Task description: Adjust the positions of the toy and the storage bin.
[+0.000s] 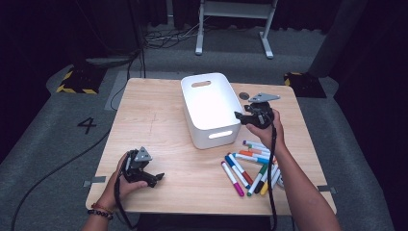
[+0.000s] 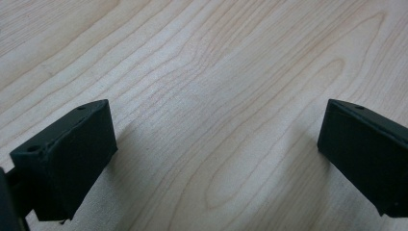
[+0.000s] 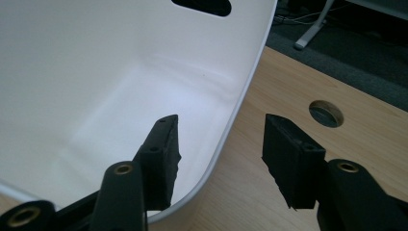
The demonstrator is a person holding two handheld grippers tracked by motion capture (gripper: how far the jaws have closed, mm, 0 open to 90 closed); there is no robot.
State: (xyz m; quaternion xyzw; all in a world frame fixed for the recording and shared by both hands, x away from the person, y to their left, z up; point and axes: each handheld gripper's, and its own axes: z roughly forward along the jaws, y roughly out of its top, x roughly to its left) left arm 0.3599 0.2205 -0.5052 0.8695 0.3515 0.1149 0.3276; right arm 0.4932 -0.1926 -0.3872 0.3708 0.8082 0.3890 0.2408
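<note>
A white plastic bin (image 1: 210,109) with cut-out handles stands mid-table, empty inside (image 3: 120,96). Several coloured markers (image 1: 250,166) lie in a loose heap on the table to its front right. My right gripper (image 1: 239,116) hovers at the bin's right rim, open, its jaws straddling the rim wall (image 3: 221,154) with one finger (image 3: 161,154) inside the bin and the other outside. My left gripper (image 1: 159,178) rests low over bare wood at the front left, open, nothing between its jaws (image 2: 216,144).
The wooden table (image 1: 154,120) has a round cable hole (image 3: 326,113) behind the bin's right side. Grey floor, a cable, hazard-taped blocks and a white frame's legs (image 1: 233,29) lie beyond the far edge.
</note>
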